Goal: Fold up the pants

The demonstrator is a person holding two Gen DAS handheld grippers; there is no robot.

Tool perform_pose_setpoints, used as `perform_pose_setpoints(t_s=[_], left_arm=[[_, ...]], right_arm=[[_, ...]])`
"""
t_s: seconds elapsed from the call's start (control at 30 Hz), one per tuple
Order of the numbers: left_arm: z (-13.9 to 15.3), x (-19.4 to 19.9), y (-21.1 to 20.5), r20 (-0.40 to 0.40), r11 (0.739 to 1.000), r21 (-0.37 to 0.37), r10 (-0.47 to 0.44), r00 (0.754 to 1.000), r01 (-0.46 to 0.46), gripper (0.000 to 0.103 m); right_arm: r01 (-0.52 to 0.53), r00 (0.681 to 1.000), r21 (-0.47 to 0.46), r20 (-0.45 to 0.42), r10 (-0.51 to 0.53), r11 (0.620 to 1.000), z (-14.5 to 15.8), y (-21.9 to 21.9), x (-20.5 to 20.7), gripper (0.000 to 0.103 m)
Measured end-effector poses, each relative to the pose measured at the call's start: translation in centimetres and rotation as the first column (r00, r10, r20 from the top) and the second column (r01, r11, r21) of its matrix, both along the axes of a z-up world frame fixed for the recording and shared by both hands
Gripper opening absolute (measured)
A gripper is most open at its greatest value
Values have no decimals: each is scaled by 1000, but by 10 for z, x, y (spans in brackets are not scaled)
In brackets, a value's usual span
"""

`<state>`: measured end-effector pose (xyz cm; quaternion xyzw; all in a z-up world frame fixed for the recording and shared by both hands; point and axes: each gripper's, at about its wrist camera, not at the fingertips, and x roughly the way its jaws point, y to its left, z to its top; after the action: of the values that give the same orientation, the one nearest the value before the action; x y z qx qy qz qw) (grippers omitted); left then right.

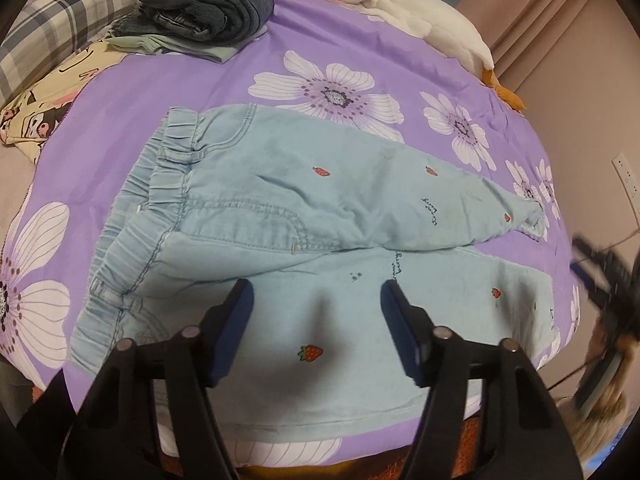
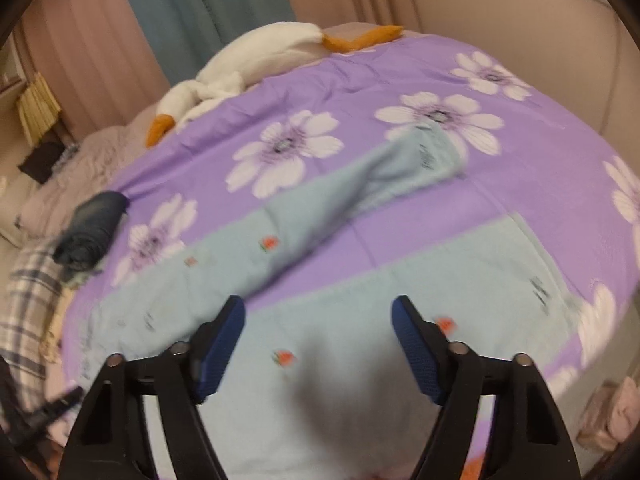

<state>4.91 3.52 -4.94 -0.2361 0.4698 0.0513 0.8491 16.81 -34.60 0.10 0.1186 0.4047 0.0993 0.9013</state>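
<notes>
The pants (image 1: 280, 216) are lying spread on the purple flowered bedspread (image 1: 344, 40) of the bed, waistband at the left in the left wrist view and legs running off to the right. They are not lying flat: the far leg is lying slanted, its hem twisted and resting partly over the near leg, so the folding looks barely begun, with the legs yet to be matched and the length yet to be halved.

The left tongs (image 1: 316, 292) are hovering released over the near leg, nothing pinched between the blue pads. The right tongs (image 2: 318, 308) are likewise standing apart above the cloth and gripping nothing, in a blurred picture.

The pants are soft pale-blue denim with a gathered elastic waist, stitched seams and small strawberry motifs. Farther back a folded dark garment (image 1: 208, 4) is sitting by a plaid pillow (image 1: 52, 20), and a white plush goose (image 1: 408, 8) is lying along the far edge.
</notes>
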Motion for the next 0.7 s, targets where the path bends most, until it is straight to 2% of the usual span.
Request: perform_pose_setpoints(t_s=[0.13, 0.2, 0.3, 0.4, 0.57, 0.7], left_arm=[[-1, 8, 1, -15, 1000, 4, 22, 1000, -22, 61], [0, 11, -1, -18, 1000, 18, 26, 999, -26, 61], [0, 13, -1, -18, 999, 36, 40, 999, -39, 61], [-2, 14, 0, -31, 997, 54, 51, 998, -49, 62], [-8, 17, 4, -50, 996, 65, 56, 997, -53, 63], [-12, 18, 5, -60, 997, 69, 48, 997, -44, 64]], right_arm=[[-29, 999, 75, -20, 30, 997, 13, 14, 55, 74], [19, 997, 117, -74, -10, 993, 8, 20, 88, 74], [36, 987, 154, -159, -11, 987, -9, 31, 133, 74], [113, 967, 64, -238, -95, 992, -30, 44, 174, 74], [172, 940, -73, -284, -186, 982, -54, 53, 217, 74], [241, 895, -147, -348, -279, 959, -81, 45, 238, 74]])
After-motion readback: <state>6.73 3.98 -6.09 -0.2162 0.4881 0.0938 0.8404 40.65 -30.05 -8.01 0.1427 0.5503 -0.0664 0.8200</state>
